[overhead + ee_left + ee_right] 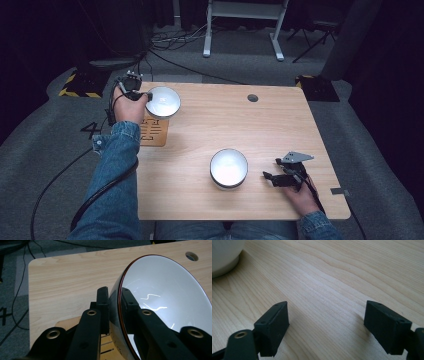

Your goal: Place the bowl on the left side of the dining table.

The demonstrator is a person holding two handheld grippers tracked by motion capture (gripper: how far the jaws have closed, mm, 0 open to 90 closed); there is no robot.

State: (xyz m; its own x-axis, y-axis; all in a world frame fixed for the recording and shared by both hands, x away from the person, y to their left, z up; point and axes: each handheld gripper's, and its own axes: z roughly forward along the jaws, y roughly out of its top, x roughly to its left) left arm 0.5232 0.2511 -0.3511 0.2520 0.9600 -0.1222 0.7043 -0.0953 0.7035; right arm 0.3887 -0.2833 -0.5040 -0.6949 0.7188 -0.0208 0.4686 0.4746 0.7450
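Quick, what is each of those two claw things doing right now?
Left gripper: closed on the rim of the far white bowl.
Right gripper: open, holding nothing, above the table.

One sign is legible to me: a black figure 4 marked on the grey floor just off the tabletop's left edge. The engraving on the wooden board there is too small to read.
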